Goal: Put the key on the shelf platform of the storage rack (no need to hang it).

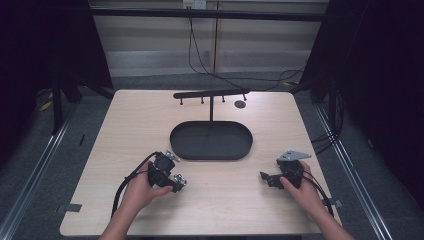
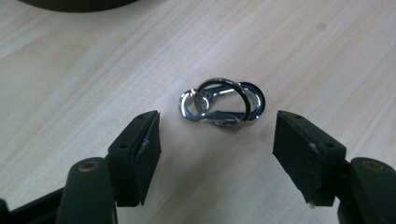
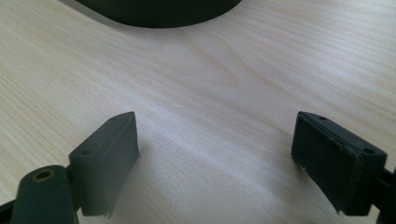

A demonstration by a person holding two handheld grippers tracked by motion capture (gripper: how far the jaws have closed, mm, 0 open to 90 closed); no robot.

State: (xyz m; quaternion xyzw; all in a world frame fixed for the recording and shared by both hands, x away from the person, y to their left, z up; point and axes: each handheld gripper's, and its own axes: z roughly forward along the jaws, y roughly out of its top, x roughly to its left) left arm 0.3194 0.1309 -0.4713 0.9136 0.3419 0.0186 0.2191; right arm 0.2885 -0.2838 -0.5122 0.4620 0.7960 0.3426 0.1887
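Chrome glints off a small metal carabiner clip with rings, lying flat on the pale wooden table just ahead of the left gripper, whose jaws stand partly open with the clip between and beyond the pads, not yet touched. A good grasp, I judge, calls for easing forward and low so the pads bracket the clip's long body rather than the loose ring, then closing square; a thin piece flat on wood can skid or flip if pinched off-centre. The right gripper hovers wide open over bare wood, holding nothing. In the high view the clip lies near the table's front, well apart from its edges, with the black oval tray and its hook stand behind. Open room lies between the two hands.
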